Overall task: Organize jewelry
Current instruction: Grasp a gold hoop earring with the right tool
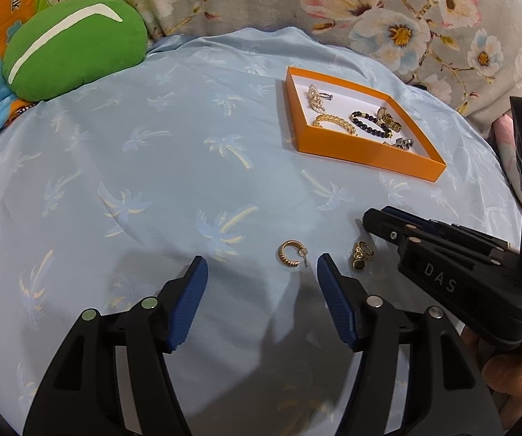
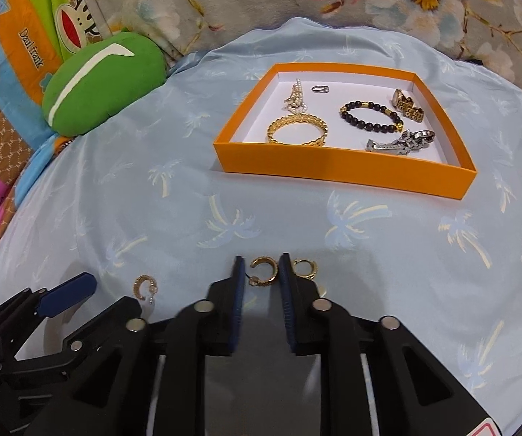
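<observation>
Earrings lie loose on the bed: right tongs [image 2: 260,278] narrowed around a light, stiff gold hoop earring [image 2: 264,271], not yet pinching its curved band; left tongs [image 1: 262,278] apart, empty.

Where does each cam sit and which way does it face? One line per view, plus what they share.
Left wrist: on the left gripper, angled down at the blue cloth; open blue pads straddle a gold hoop earring; the right gripper and a hand enter from the right.
Right wrist: on the right gripper, angled down; narrow jaws flank a gold hoop; the left gripper shows lower left.
Shared: orange tray, green cushion, floral fabric.
</observation>
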`<action>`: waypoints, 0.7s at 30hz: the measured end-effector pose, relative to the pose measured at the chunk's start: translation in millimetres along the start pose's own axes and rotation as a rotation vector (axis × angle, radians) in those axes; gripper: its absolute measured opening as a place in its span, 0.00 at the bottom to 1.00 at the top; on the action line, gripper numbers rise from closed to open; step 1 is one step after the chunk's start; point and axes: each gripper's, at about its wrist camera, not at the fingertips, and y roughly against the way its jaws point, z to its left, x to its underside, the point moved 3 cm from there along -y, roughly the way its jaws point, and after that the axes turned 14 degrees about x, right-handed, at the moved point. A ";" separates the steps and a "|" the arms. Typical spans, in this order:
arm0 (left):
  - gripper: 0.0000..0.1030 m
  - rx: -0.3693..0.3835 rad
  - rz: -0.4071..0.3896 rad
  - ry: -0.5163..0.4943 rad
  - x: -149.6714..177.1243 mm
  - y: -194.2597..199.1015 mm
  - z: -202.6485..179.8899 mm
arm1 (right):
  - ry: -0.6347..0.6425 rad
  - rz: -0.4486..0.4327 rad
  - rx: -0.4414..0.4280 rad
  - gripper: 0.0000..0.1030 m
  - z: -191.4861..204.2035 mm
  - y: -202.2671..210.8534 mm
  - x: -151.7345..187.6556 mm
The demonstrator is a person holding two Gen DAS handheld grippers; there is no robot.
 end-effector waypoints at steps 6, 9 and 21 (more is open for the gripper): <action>0.60 -0.005 0.010 -0.018 -1.1 -4.6 -3.8 | -0.037 0.001 -0.007 0.14 -13.2 6.3 7.7; 0.60 -0.023 0.021 -0.040 -1.2 -8.0 -8.5 | -0.052 0.002 -0.006 0.14 -21.6 12.9 16.2; 0.32 -0.089 0.041 -0.089 -4.6 -20.8 -23.3 | -0.087 0.001 -0.006 0.14 -39.2 22.2 29.7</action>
